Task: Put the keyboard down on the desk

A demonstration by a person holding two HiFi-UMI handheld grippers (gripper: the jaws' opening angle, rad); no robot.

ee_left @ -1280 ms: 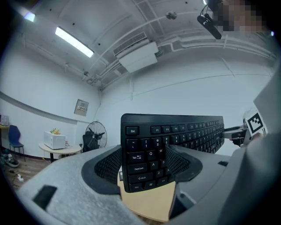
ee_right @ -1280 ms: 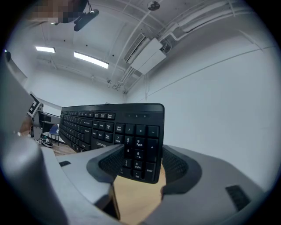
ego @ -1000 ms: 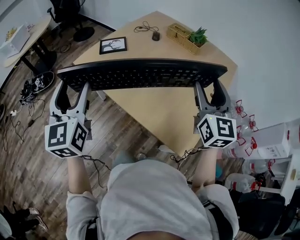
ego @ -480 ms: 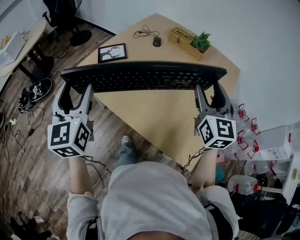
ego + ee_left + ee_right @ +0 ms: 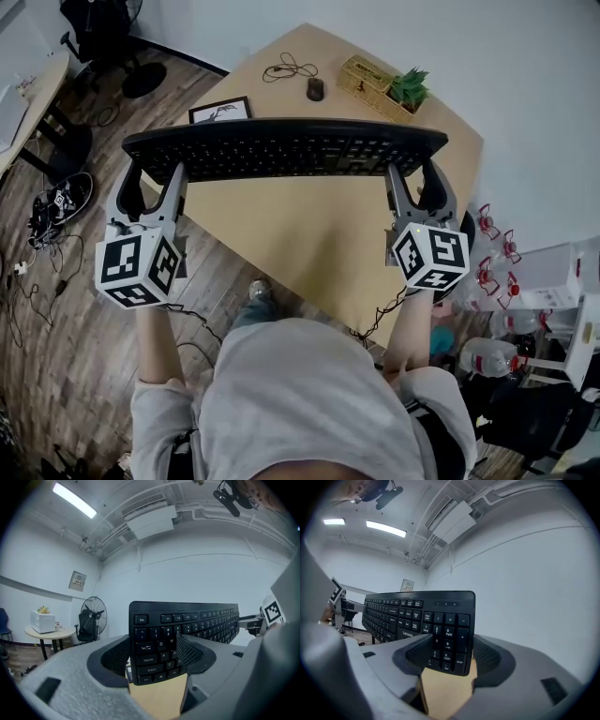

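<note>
A long black keyboard (image 5: 281, 148) hangs level in the air above the near part of the wooden desk (image 5: 309, 234). My left gripper (image 5: 150, 183) is shut on its left end, jaws clamping the Tab and Caps Lock keys (image 5: 150, 651). Over at the other end, my right gripper (image 5: 420, 178) is shut on the number pad (image 5: 447, 634). In both gripper views the keyboard stands on edge between the grey jaws, with the desk's tan top showing below it.
On the desk's far side lie a framed picture (image 5: 221, 112), a black mouse (image 5: 315, 88) with a coiled cable (image 5: 284, 67), and a woven box with a green plant (image 5: 384, 86). A wood floor with cables and shoes (image 5: 52, 206) lies left; water bottles (image 5: 492, 272) stand right.
The person has stepped closer to the desk, so the keyboard now hangs further over it. Both grippers keep the same hold on its ends.
</note>
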